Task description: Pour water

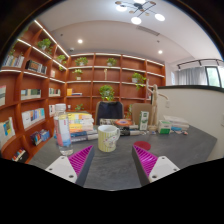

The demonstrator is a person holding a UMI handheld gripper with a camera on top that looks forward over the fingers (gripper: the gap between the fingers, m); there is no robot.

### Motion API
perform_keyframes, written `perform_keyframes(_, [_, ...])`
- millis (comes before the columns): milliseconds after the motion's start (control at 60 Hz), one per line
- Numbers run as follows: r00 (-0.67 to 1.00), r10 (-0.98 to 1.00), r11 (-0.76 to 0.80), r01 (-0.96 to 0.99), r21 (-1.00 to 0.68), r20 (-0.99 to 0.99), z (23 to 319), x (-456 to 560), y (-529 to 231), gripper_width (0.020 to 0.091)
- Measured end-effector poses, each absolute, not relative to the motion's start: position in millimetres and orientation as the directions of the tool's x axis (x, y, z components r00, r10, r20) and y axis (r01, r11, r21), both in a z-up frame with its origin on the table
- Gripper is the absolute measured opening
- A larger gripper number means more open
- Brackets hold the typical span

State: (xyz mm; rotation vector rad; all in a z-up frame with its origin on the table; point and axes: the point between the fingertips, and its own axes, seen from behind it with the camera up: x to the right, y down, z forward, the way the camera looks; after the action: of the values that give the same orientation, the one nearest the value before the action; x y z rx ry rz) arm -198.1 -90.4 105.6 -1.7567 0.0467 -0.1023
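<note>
The claw (pixel 108 163) is held spread and empty over the grey desk (pixel 175 150), with a white mug (pixel 108 137) seen standing just ahead between its magenta pads (pixel 80 160) and a clear bottle (pixel 64 133) placed to the left of it.

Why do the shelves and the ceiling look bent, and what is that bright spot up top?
In the gripper view, the wide lens bows the shelves and the table; the ceiling lights glare white; the mug looks soft.
</note>
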Motion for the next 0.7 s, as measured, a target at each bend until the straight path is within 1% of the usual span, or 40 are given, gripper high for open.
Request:
perform_keyframes(133, [0.997, 0.067, -0.189, -0.026, -0.982, -0.04, 103.2, -257.4, -79.7, 0.0808])
perform_keyframes(283, [0.982, 0.167, -0.172, -0.062, -0.983, -0.091, 114.5, -309.2, -50.4, 0.0816])
perform_keyframes(417, [0.969, 0.222, -0.154, -0.074, -0.985, -0.107, 106.9, -365.1, -9.2, 0.0814])
perform_keyframes(433, [0.969, 0.221, -0.148, -0.075, -0.986, -0.107, 102.3, -376.7, 1.1, 0.0813])
perform_keyframes(550, [0.978, 0.195, -0.149, -0.05, -0.988, -0.079, 101.5, -390.3, 22.3, 0.0814])
perform_keyframes(567, [0.98, 0.185, -0.147, -0.047, -0.988, -0.074, 97.8, -398.1, 31.2, 0.0811])
perform_keyframes(617, [0.984, 0.167, -0.153, -0.033, -0.988, -0.058, 101.4, -391.5, 33.4, 0.0787])
perform_keyframes(700, [0.986, 0.162, -0.145, -0.022, -0.989, -0.046, 103.5, -395.0, 42.6, 0.0712])
